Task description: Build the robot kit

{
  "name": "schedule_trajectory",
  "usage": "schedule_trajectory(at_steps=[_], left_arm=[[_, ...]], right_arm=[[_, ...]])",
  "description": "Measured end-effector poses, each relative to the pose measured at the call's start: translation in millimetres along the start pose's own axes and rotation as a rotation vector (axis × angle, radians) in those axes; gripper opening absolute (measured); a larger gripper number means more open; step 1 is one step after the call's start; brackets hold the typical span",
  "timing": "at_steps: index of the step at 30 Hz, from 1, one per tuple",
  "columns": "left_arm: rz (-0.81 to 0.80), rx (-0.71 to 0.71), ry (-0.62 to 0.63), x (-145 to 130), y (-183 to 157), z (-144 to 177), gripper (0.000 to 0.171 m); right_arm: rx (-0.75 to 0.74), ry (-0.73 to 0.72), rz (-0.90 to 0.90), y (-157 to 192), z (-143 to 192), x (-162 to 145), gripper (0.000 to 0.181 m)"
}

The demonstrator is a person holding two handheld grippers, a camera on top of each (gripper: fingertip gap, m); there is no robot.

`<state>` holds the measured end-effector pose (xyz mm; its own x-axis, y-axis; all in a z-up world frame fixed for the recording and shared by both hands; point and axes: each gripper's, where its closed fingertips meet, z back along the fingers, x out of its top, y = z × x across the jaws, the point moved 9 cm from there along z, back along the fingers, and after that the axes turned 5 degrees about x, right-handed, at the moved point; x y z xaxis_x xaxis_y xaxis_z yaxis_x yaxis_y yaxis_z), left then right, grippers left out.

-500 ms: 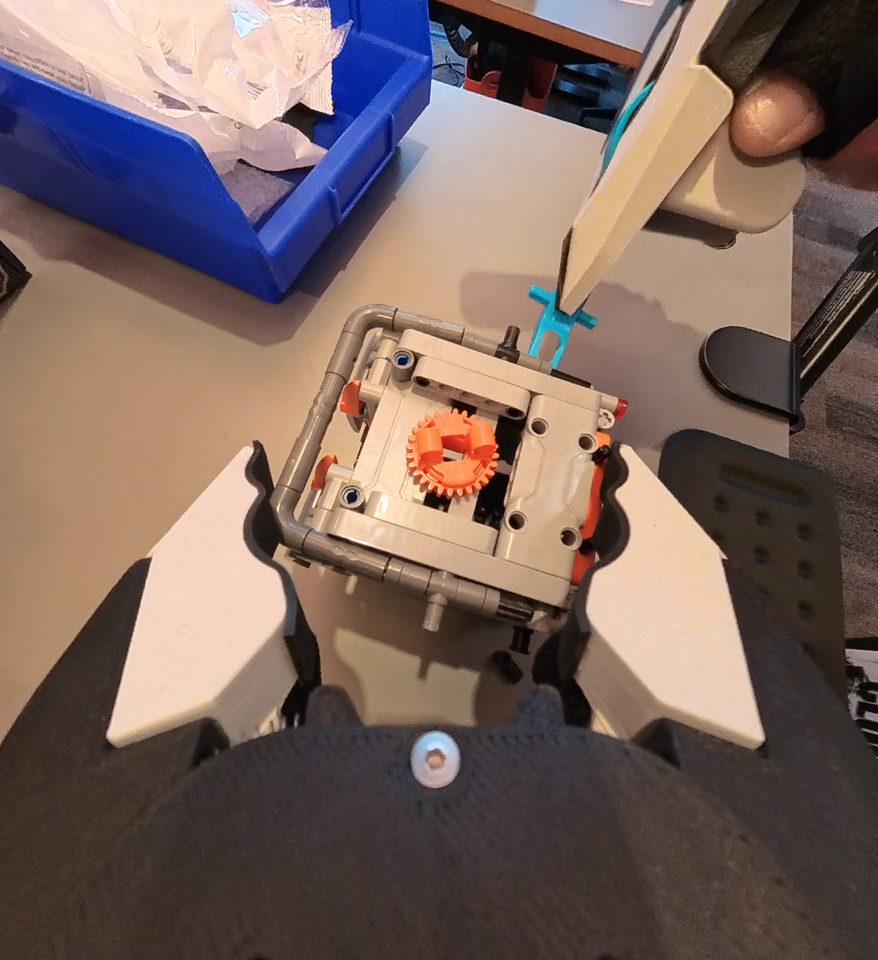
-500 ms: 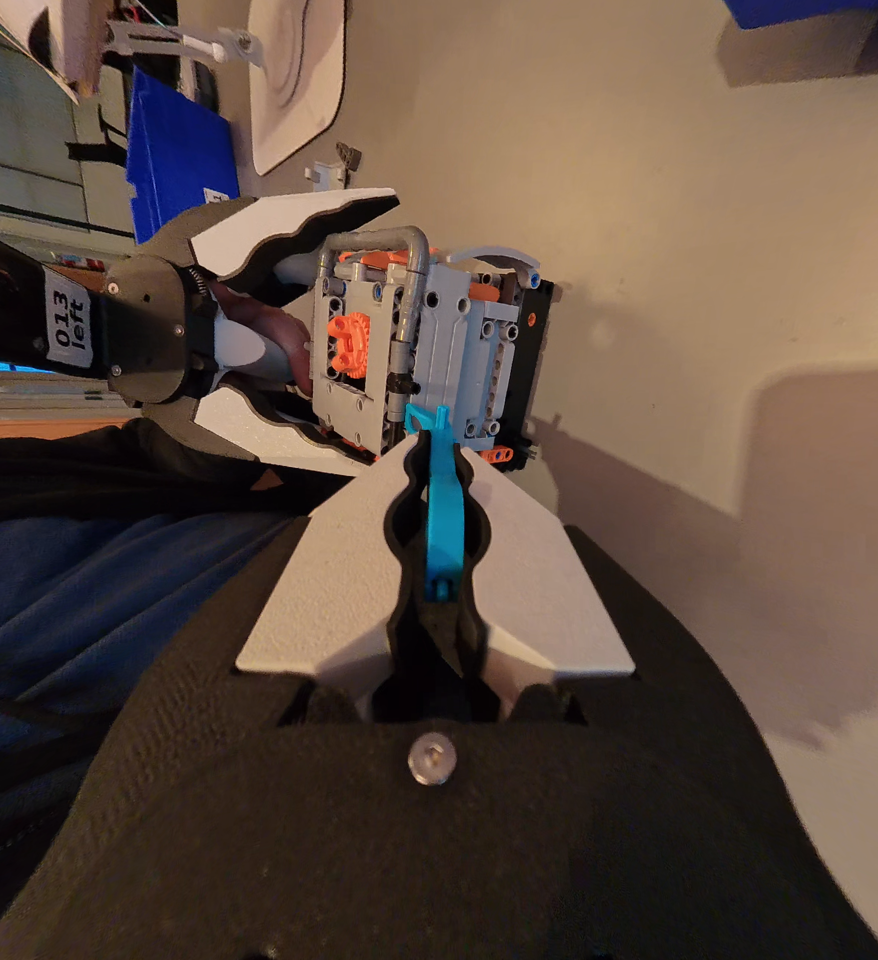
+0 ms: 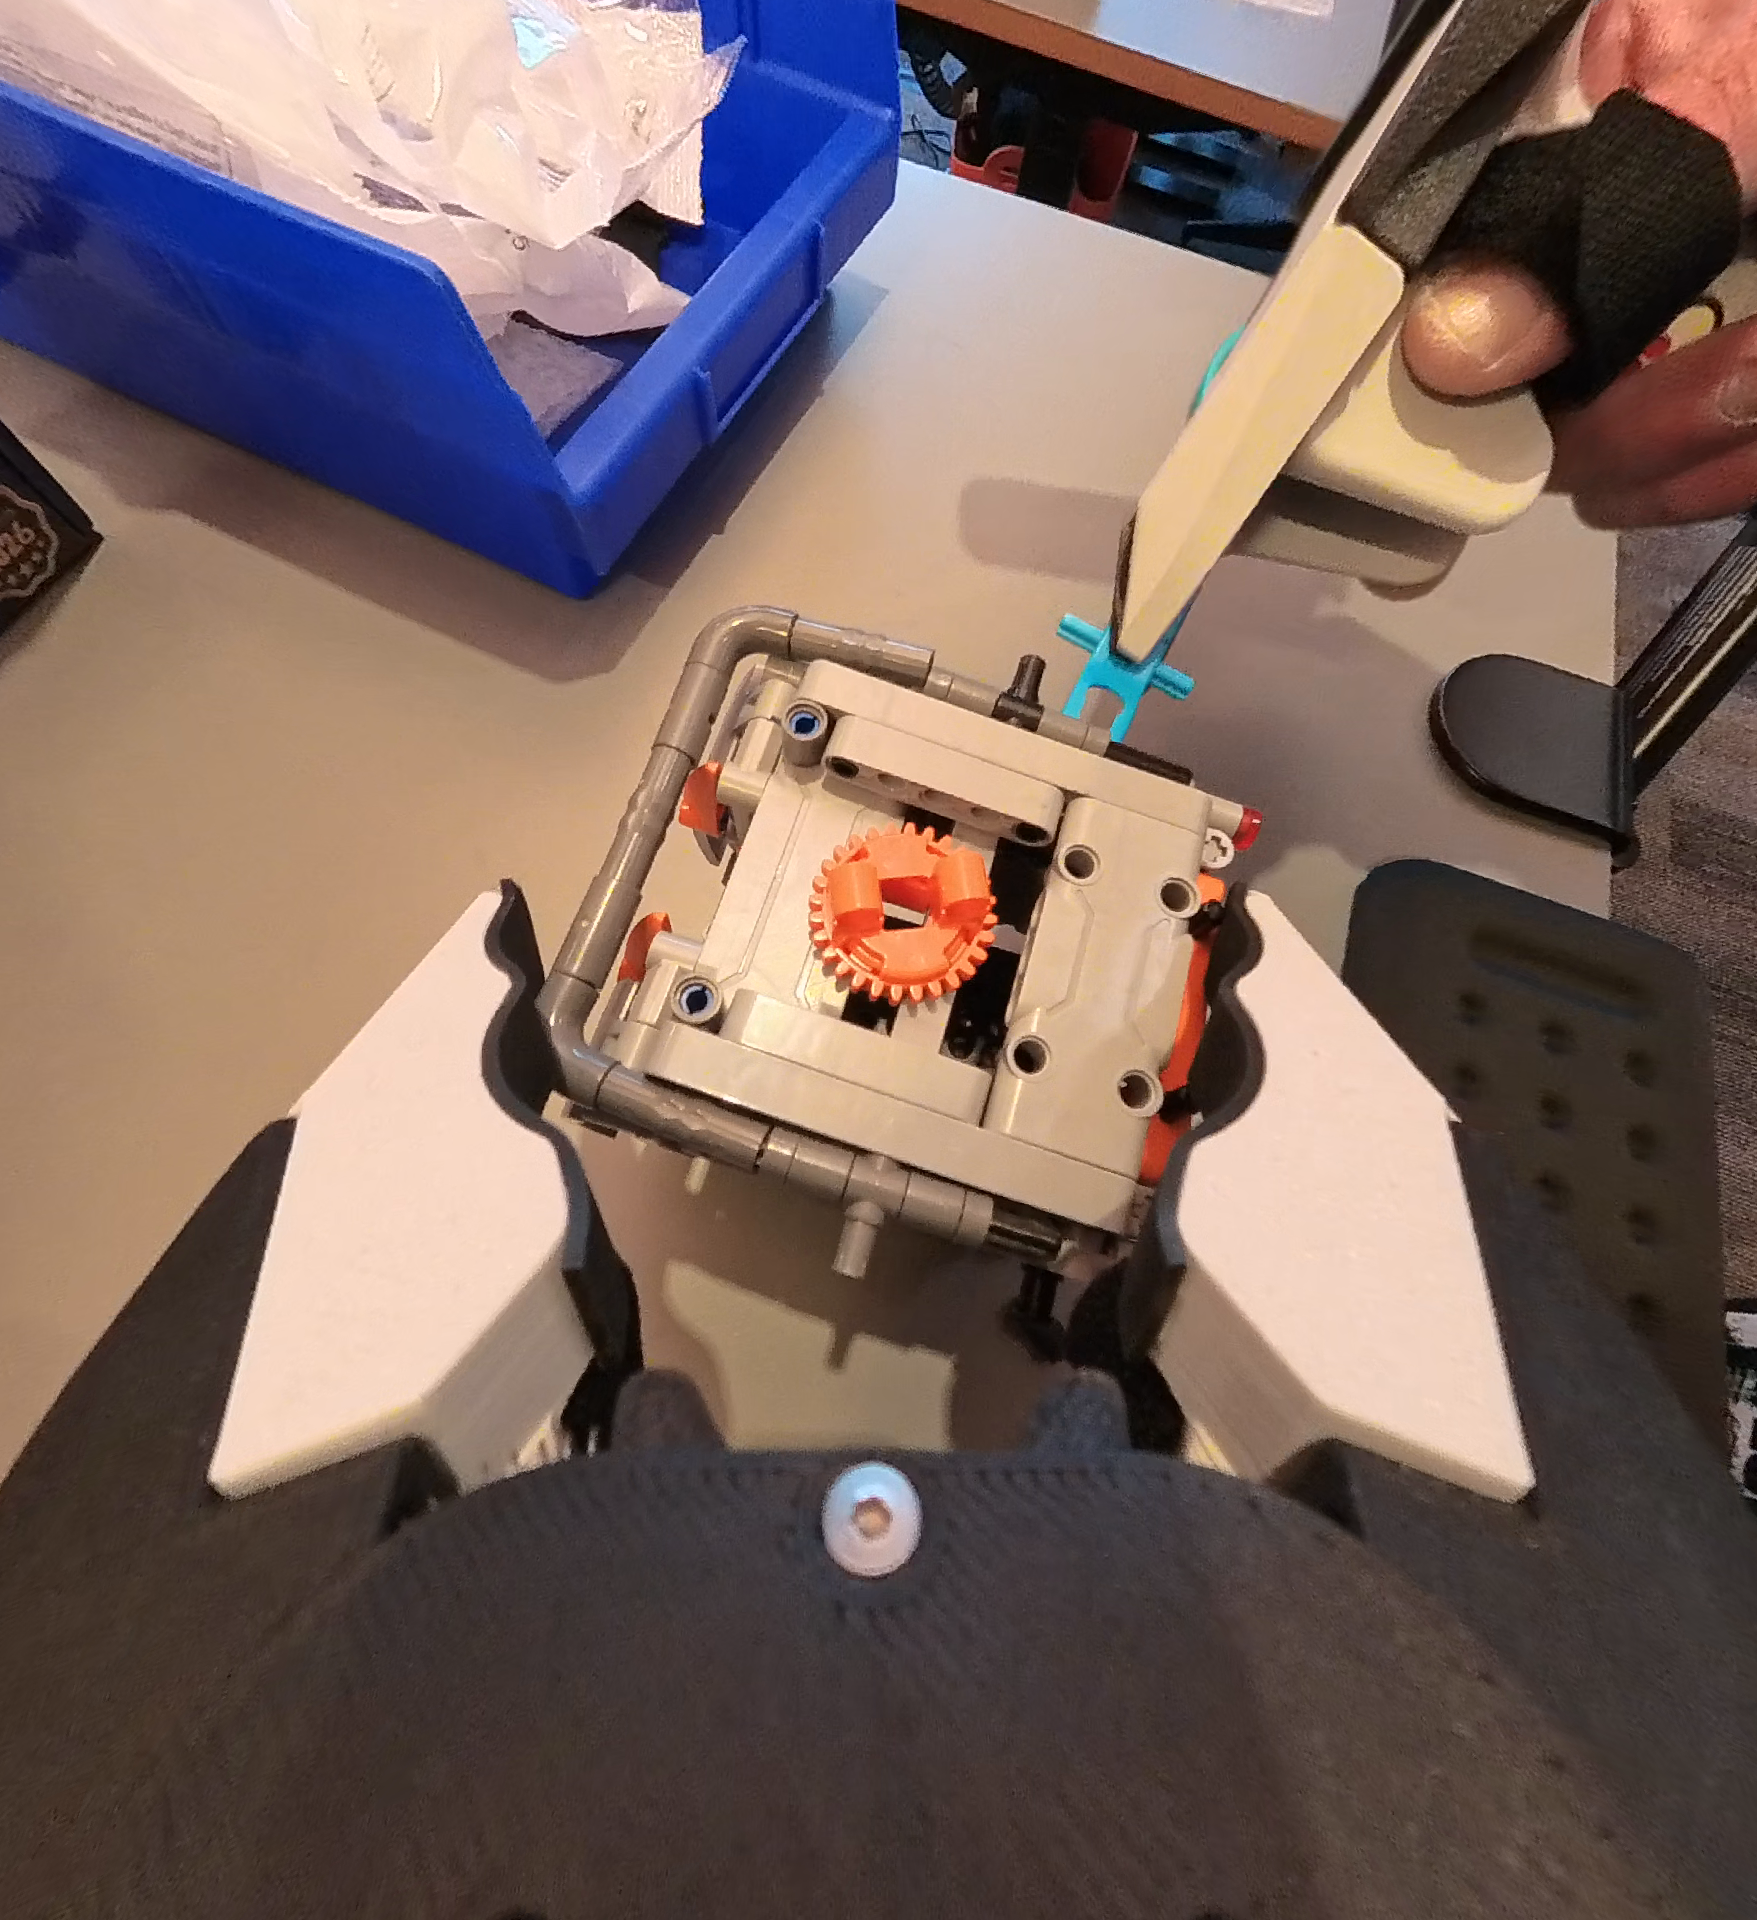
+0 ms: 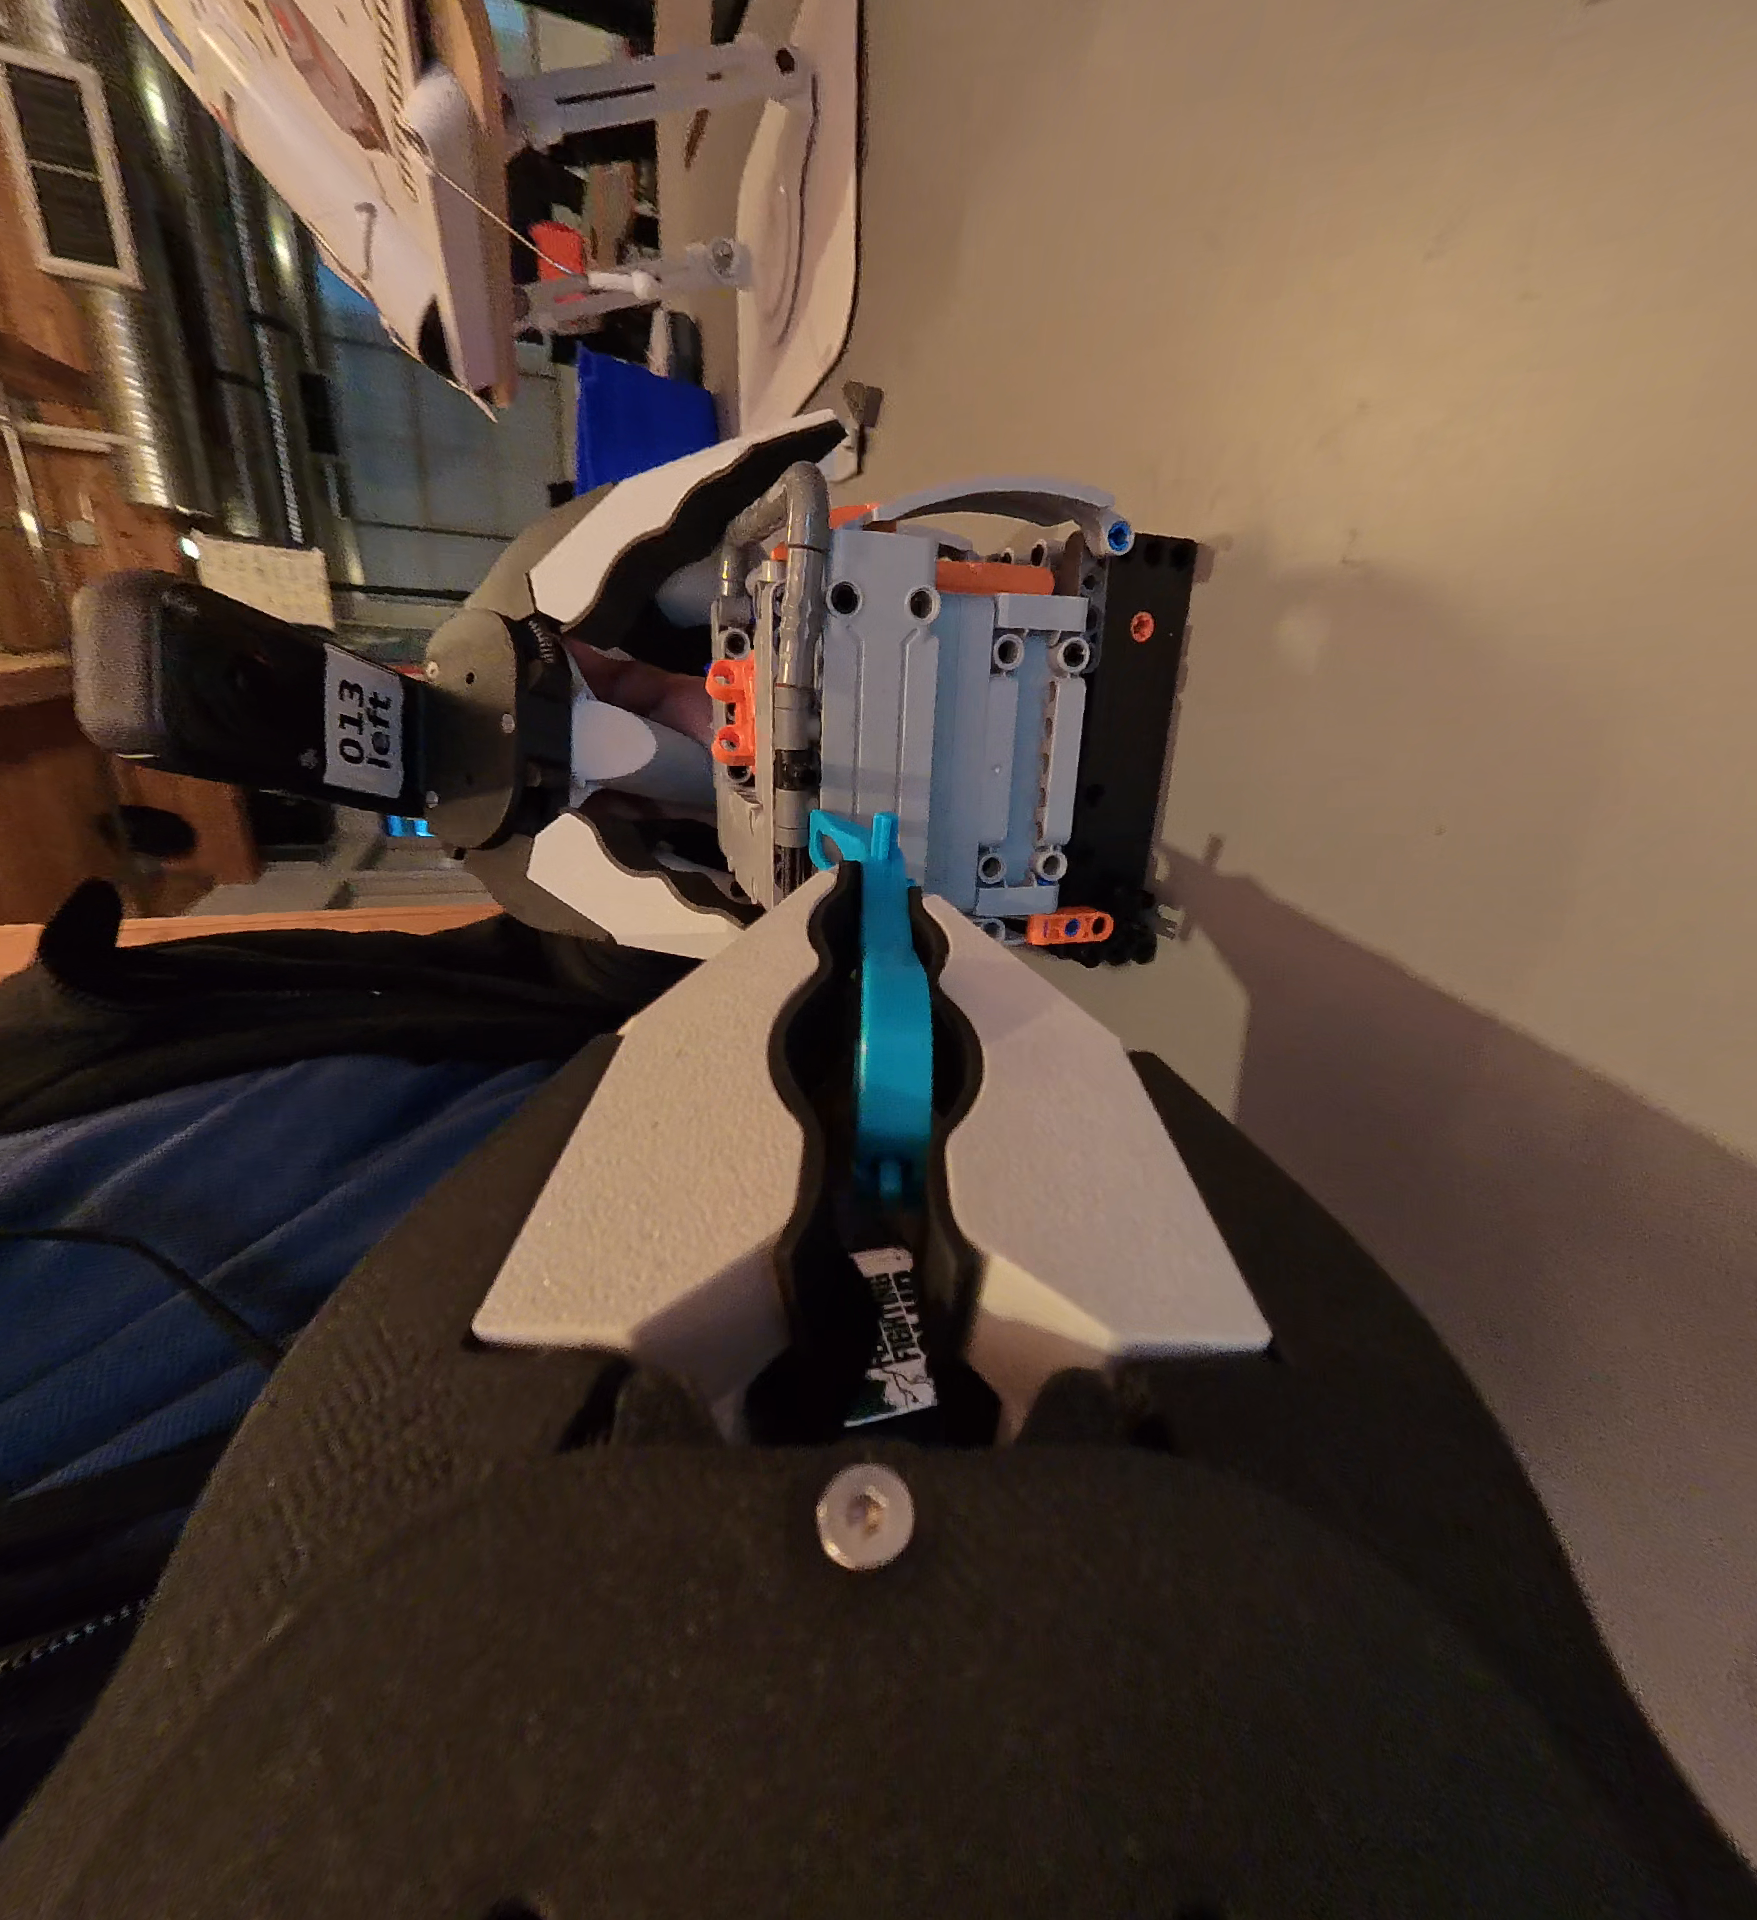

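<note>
The left gripper has its jaws clamped on the sides of the grey brick assembly, steadying it upright on the worktop. The right gripper, jaws pinched tight on a teal separator tool, sets its forked tip against the assembly's far top edge. A blue bin stands well apart; the worktop's right edge lies near.

Smooth, slightly glossy plastic brick block; glossy blue plastic bin holding crinkled clear plastic bags; matt grey table; grainy white gripper fingers on rough black bodies.
</note>
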<state>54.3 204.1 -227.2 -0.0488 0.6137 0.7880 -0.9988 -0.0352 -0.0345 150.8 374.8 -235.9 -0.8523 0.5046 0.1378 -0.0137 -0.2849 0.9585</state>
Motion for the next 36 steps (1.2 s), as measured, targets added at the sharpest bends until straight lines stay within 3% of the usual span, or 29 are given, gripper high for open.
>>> schedule_trajectory(at_steps=[10, 13, 21, 23, 32, 36], left_arm=[[0.004, -0.006, -0.003, -0.9, 3.5, 0.9, 0.125], [0.006, -0.003, -0.002, -0.6, 6.2, 1.3, 0.124], [-0.006, 0.009, 0.009, 1.3, 4.7, 0.5, 0.124], [-0.002, 0.012, 0.01, 1.4, 5.7, 0.3, 0.124], [0.011, 0.004, 0.007, -0.3, 10.3, 1.7, 0.124], [0.005, -0.006, 0.01, -0.6, 11.3, 2.7, 0.124]], right_arm=[[0.235, -0.105, -0.089, -22.3, -6.5, -8.9, 0.004], [0.246, -0.15, -0.069, -23.2, -8.0, -10.7, 0.004], [-0.179, -0.011, 0.149, 18.5, -2.2, 4.4, 0.004], [-0.224, 0.025, 0.171, 23.5, -4.1, 10.2, 0.004], [0.252, -0.123, -0.077, -23.8, -12.1, -1.1, 0.004], [0.302, -0.141, -0.072, -27.8, -13.0, -5.0, 0.004]])
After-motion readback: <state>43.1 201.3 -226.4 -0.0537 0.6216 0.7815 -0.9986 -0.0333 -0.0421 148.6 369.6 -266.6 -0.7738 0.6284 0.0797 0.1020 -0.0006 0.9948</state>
